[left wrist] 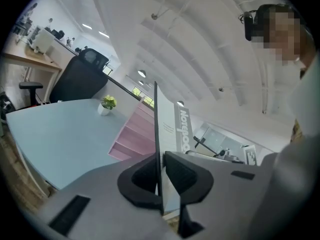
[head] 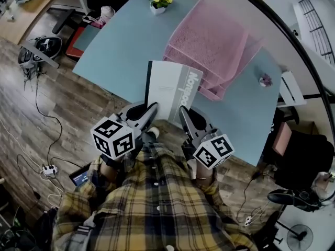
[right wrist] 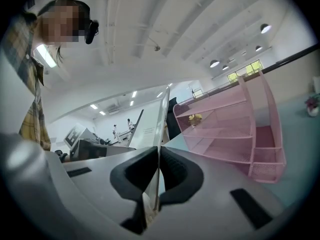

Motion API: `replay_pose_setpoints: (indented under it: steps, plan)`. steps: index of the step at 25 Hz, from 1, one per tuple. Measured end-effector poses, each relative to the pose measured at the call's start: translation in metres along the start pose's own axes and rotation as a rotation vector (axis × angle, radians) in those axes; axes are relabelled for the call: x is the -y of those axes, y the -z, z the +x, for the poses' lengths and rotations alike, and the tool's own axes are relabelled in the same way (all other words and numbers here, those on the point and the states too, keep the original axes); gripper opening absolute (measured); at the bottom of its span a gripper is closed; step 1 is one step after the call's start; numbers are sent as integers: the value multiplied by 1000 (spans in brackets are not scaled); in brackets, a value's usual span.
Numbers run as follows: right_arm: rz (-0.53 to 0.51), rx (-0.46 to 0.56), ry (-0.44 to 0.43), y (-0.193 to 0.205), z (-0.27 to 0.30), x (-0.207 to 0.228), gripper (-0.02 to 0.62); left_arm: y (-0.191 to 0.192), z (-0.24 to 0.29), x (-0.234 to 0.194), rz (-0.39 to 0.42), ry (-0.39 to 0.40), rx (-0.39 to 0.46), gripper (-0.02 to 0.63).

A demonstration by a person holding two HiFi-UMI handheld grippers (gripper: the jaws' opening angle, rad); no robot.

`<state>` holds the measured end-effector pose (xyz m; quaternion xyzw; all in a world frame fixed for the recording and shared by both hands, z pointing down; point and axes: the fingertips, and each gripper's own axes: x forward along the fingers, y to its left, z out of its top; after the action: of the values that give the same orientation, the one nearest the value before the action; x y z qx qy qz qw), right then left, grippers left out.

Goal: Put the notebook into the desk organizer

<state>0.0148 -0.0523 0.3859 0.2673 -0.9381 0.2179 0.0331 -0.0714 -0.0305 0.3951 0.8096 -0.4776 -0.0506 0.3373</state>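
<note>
L tool (head: 148, 113) & R tool (head: 184, 115) are each clamped on the near edge of the thin grey-white notebook w/ black spine (head: 170, 90), one per corner. The notebook is held above the near part of the pale blue surface (head: 120, 46), not yet in the pink wire-mesh desk organizer (head: 209, 41) just beyond. To do it well: keep both grips level, no twist, aim the far edge at one compartment, feed straight. The small yellow-flowered plant in a white pot (head: 160, 1) sits farther back, probably clear of the path.

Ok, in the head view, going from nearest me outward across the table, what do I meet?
Plaid shirt → left gripper and right gripper, level with each other → notebook → pink desk organizer.
</note>
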Motion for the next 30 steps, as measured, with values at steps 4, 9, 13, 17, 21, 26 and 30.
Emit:
replay_pose_setpoints:
  steps: [4,9,13,17,21,26,30]
  plan:
    - [19,18,57,-3,-9,16,17,1,20,5,9,44,-36,28]
    - [35,43,116,-4,-23,29,17,4,38,15,23,94,-78,28]
    - [49,57,148,-4,-30,37,17,6,47,20,35,120,-109,28]
    - [57,66,173,-5,-34,40,17,6,52,23,39,142,-131,28]
    - [69,75,195,-5,-34,40,17,4,54,23,39,158,-150,28]
    - [81,76,221,-4,-26,38,18,0,51,16,23,167,-172,25]
    - [95,74,238,-3,-21,37,17,-1,51,11,19,174,-190,23]
